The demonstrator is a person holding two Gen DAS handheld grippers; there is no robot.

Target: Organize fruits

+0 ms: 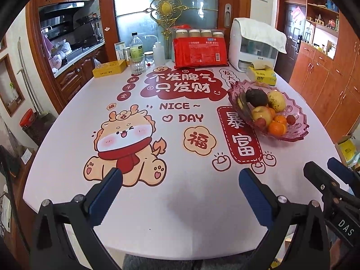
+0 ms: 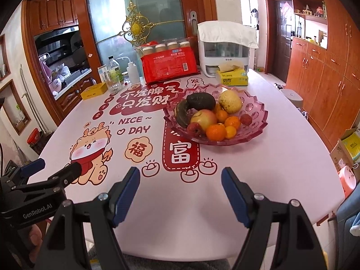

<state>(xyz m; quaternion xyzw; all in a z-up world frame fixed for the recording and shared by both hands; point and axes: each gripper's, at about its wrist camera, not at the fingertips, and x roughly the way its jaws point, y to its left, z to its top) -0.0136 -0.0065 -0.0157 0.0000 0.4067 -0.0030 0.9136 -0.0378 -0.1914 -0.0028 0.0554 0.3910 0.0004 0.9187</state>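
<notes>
Banana (image 2: 181, 114) curves upright along the pink bowl's (image 2: 258, 121) left wall.

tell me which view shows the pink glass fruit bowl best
The right wrist view: the pink glass fruit bowl sits near centre, rim fully visible. The left wrist view shows the bowl smaller, off to the right.

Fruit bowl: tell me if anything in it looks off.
In the pink bowl, the banana has gone almost wholly dark, and the yellow pear has brown blotches. Nothing has spilled; all the fruit sits inside the rim.
</notes>
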